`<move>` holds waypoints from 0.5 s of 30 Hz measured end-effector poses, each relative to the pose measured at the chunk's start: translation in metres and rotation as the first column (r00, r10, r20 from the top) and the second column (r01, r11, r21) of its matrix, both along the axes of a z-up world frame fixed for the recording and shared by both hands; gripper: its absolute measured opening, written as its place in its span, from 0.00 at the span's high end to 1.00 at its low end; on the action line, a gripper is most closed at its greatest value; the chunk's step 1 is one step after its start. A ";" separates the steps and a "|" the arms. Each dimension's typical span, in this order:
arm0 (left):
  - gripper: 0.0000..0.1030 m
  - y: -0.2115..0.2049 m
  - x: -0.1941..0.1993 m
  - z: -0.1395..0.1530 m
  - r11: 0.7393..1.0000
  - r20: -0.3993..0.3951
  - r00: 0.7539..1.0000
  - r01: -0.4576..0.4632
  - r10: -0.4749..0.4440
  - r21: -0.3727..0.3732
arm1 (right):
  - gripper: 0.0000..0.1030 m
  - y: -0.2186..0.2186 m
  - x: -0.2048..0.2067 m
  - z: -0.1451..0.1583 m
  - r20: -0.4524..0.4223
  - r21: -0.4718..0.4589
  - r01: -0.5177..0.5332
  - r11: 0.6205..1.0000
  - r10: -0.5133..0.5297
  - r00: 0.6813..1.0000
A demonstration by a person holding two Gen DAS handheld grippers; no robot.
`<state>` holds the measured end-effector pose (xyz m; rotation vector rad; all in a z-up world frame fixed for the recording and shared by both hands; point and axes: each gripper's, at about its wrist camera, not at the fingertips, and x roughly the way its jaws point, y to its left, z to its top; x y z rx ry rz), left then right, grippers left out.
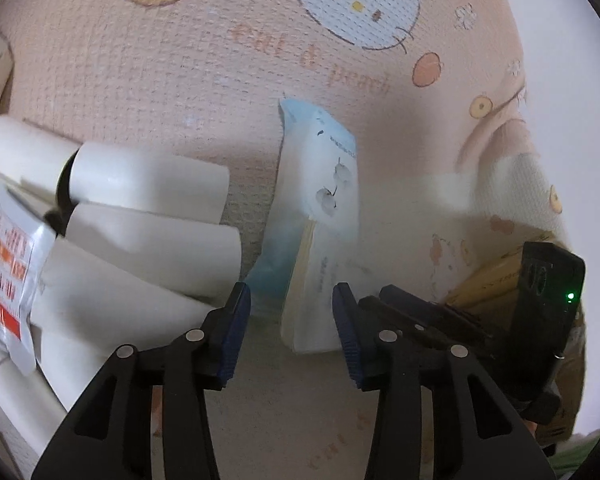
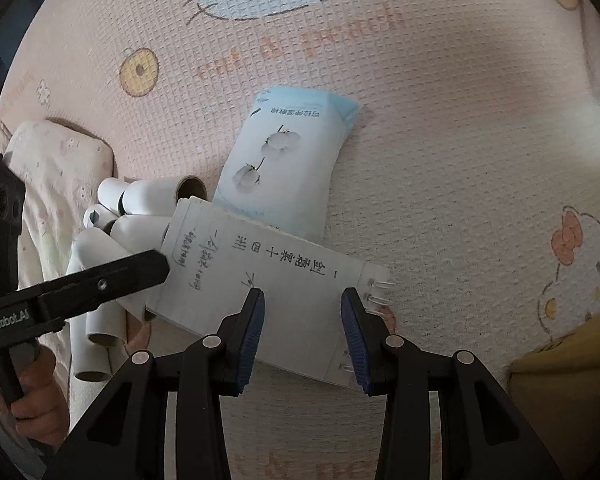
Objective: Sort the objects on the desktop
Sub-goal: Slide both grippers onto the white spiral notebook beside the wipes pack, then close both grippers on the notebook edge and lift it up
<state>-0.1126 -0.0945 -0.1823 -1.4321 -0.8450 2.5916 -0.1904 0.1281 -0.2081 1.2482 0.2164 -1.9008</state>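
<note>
A spiral notebook [image 2: 272,292] with handwriting lies flat on the pink mat, overlapping a light-blue tissue pack [image 2: 288,160]. My right gripper [image 2: 303,320] is open low over the notebook's near end, beside the spiral, with the page under its pads and nothing pinched. In the left wrist view the notebook [image 1: 312,312] is seen edge-on between the pads of my open left gripper [image 1: 292,312], with a gap on the left side. The tissue pack [image 1: 320,176] lies just beyond. From the right wrist view, the left gripper [image 2: 160,268] reaches the notebook's left corner.
Several white cardboard tubes [image 1: 148,220] [image 2: 132,224] are piled left of the notebook. A white packet with orange print [image 1: 8,272] lies on them. A yellow box [image 2: 560,356] sits at the right, a folded cloth [image 2: 60,168] at the left. A hand [image 2: 36,400] holds the left gripper.
</note>
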 end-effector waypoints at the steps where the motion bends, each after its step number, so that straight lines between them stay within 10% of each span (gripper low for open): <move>1: 0.55 0.003 -0.003 0.001 1.000 -0.002 1.000 0.019 -0.019 -0.006 | 0.64 0.001 0.000 0.000 0.002 -0.002 0.001 1.000 -0.001 1.000; 15: 0.65 0.028 -0.019 -0.009 0.970 0.086 0.992 0.108 -0.091 -0.216 | 0.55 0.016 -0.002 0.006 0.018 -0.066 0.034 0.997 -0.033 0.999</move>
